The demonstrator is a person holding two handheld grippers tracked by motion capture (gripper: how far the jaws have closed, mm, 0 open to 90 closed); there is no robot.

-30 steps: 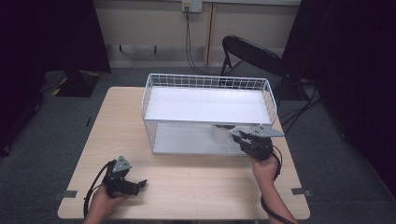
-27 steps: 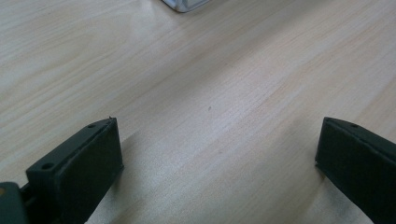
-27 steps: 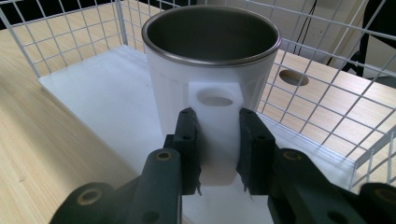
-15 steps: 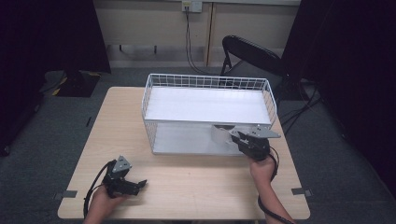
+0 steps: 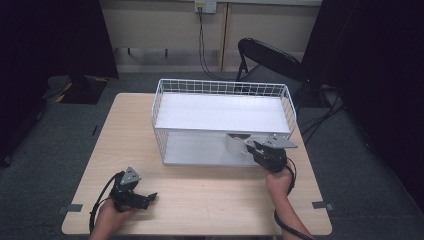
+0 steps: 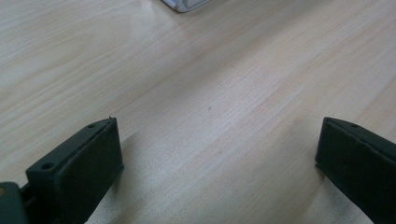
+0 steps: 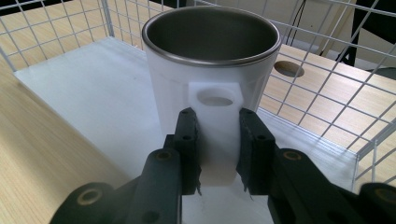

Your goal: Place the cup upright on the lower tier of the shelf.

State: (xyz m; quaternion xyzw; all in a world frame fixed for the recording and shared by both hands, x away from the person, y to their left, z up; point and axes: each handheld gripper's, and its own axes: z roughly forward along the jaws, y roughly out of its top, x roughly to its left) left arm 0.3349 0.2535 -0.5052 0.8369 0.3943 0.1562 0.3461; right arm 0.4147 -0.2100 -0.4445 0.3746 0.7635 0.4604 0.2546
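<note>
A white mug [image 7: 210, 74] with a grey metal inside is seen standing upright on the lower white floor of a white wire basket [image 5: 220, 87], close to the basket's front right corner. The mug's flat white handle [image 7: 217, 126] is pinched between the 2 black jaws of the right hand-held gripper [image 7: 218, 154], and both pads are pressed on the sides of the handle. In the high view, the right hand-held gripper [image 5: 260, 150] is found at the open front of the basket, near the right edge of the bench [image 5: 210, 205], with the mug [image 5: 236, 142] just past its tip. The basket is placed toward the far edge of the bench, and a white shelf [image 5: 220, 112] is laid across its top. The left hand-held gripper [image 5: 145, 199] is held low near the front left corner of the bench, well apart from the basket. Its jaws are spread wide in the left gripper view [image 6: 217, 154], and bare pale wood is seen between them. A black folding chair [image 5: 267, 57] is seen on the floor behind the bench.
</note>
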